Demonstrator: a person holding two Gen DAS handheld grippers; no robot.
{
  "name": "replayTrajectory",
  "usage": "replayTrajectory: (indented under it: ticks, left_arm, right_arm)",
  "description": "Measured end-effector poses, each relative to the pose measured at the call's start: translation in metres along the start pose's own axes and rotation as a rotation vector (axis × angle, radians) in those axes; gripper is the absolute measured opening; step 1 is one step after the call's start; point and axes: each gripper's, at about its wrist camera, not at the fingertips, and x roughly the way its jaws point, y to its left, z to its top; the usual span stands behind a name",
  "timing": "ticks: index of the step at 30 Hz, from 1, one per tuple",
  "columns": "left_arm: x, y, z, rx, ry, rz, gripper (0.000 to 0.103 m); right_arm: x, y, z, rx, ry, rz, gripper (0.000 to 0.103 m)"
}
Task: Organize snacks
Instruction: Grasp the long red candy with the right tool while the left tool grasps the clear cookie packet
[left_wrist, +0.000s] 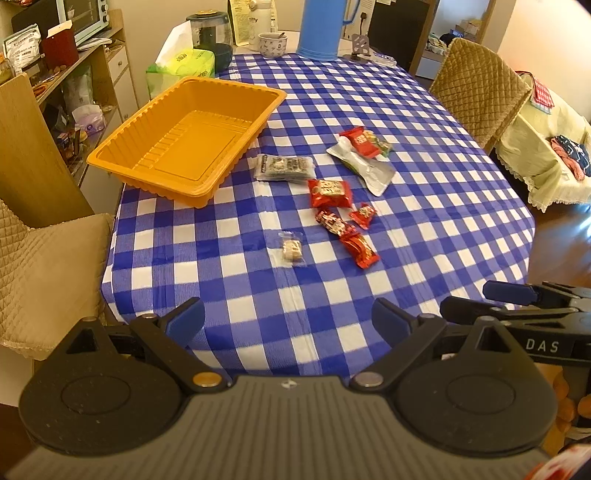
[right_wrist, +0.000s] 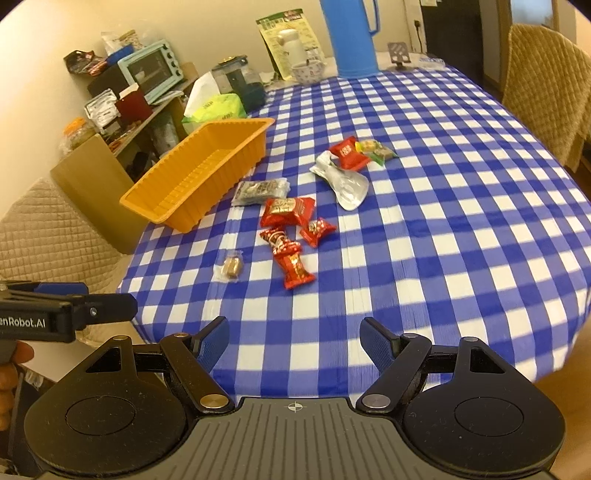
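Your worktop (left_wrist: 424, 177) is spread with a blue and white checked cloth, and a tall blue flask (left_wrist: 320, 27) stands at its far end. The orange tray (left_wrist: 147, 147) sits near the worktop's left edge with nothing in it. Your left tongs (left_wrist: 288, 321) and right tongs (right_wrist: 294, 338) both hover over the near edge, each with its fingers spread apart and nothing between them. The snacks lie loose on the cloth to the right of the tray: a silver pouch (left_wrist: 364, 166) farthest, with a red packet (left_wrist: 360, 142) on top of it; a dark packet (left_wrist: 283, 168) just beside the tray; a larger red packet (left_wrist: 330, 192); three small red sweets (left_wrist: 360, 249) close together; and a small clear-wrapped biscuit (left_wrist: 291, 249) nearest you
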Motion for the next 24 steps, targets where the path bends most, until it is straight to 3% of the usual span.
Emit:
replayTrajectory:
  ticks: [14, 16, 24]
  left_arm:
    - [0.047, 0.014, 0.018, -0.018, -0.029, -0.008, 0.089]
    - [0.055, 0.014, 0.020, -0.012, -0.028, -0.003, 0.088]
    - [0.079, 0.014, 0.026, 0.000, -0.027, 0.006, 0.084]
  right_arm:
    - [0.057, -0.010, 0.016, -0.110, -0.024, 0.043, 0.077]
    - [0.067, -0.009, 0.021, -0.142, -0.019, 0.045, 0.059]
    - [0.107, -0.001, 0.029, -0.240, 0.028, 0.033, 0.045]
